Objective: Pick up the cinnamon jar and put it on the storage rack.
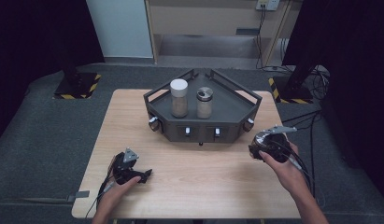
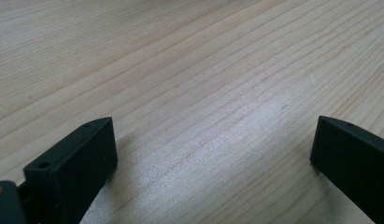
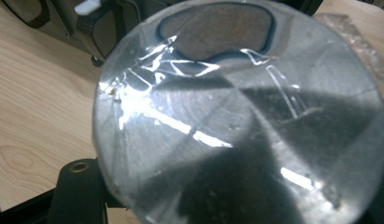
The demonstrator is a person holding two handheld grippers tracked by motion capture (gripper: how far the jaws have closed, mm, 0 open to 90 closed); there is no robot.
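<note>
Wood grain runs across the table (image 1: 189,186), and at its left side the left gripper (image 1: 144,175) rests low on the surface in the person's left hand (image 1: 116,192), its jaws spread wide apart with nothing between them; the left gripper view has bare tabletop in the gap. Toward the far middle of the table stands a dark angular tray (image 1: 227,114). Inside it a white-capped jar (image 1: 179,98) stands upright just left of a metal-capped jar (image 1: 204,102), the two near each other but apart. At the right, the right hand (image 1: 285,168) holds the right gripper (image 1: 262,147) above the table, just in front of the tray's right corner. Its jaws are clamped on a shaker jar (image 3: 236,121), whose shiny metal lid with a kidney-shaped opening faces that gripper's camera.
</note>
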